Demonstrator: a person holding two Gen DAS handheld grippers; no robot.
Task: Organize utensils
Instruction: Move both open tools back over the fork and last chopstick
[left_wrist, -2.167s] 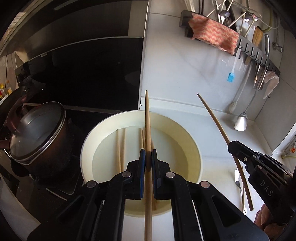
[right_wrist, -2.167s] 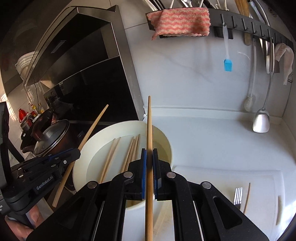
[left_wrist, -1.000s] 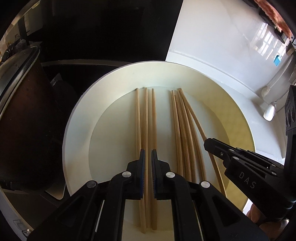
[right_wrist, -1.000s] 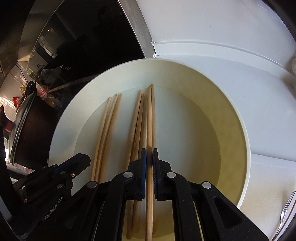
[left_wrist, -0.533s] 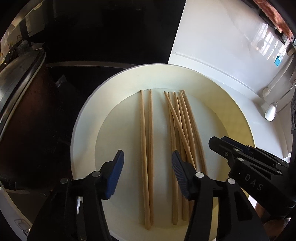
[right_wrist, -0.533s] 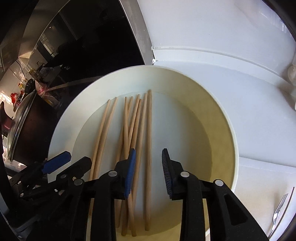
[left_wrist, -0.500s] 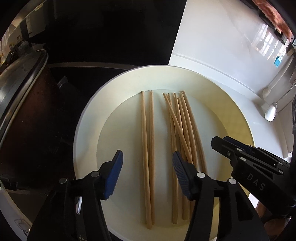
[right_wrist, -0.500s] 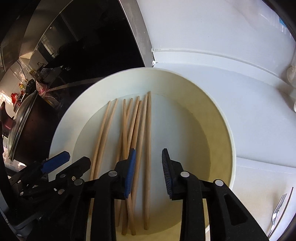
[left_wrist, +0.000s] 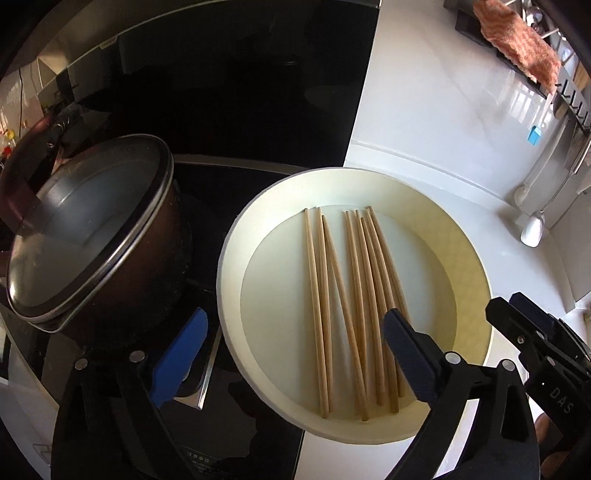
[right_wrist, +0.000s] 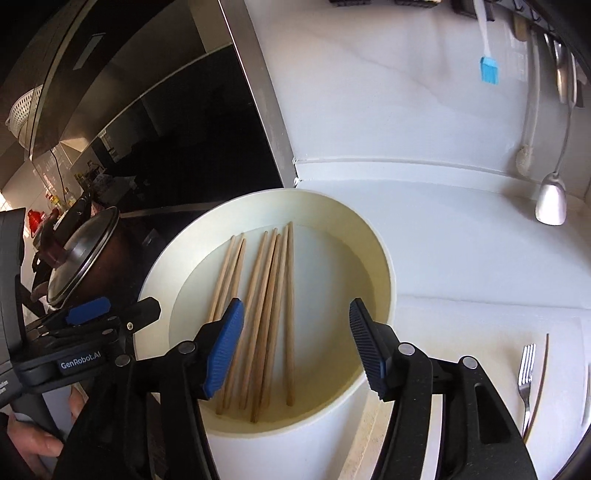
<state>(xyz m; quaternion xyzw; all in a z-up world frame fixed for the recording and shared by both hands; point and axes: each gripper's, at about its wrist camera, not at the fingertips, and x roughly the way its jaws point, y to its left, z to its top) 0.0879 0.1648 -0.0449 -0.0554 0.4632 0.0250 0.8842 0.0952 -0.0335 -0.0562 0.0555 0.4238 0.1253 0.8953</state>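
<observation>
Several wooden chopsticks (left_wrist: 354, 306) lie side by side on the bottom of a cream round basin (left_wrist: 469, 251); they also show in the right wrist view (right_wrist: 266, 314) inside the same basin (right_wrist: 384, 266). My left gripper (left_wrist: 295, 354) is wide open and empty, above the basin's near left rim. My right gripper (right_wrist: 295, 347) is wide open and empty, above the basin's near side. Each gripper shows in the other's view: the right one (left_wrist: 532, 343) at the right, the left one (right_wrist: 92, 325) at the left.
A dark lidded pot (left_wrist: 85, 236) stands on the black cooktop left of the basin. A fork (right_wrist: 526, 369) and another thin stick (right_wrist: 539, 376) lie on the white counter at the right. A ladle (right_wrist: 552, 199), a blue brush (right_wrist: 489, 70) and a pink cloth (left_wrist: 517, 51) hang on the back wall.
Both grippers held a chopstick, lowered it into the basin and let go. Since half a second ago both have opened wider and pulled back and up from the basin.
</observation>
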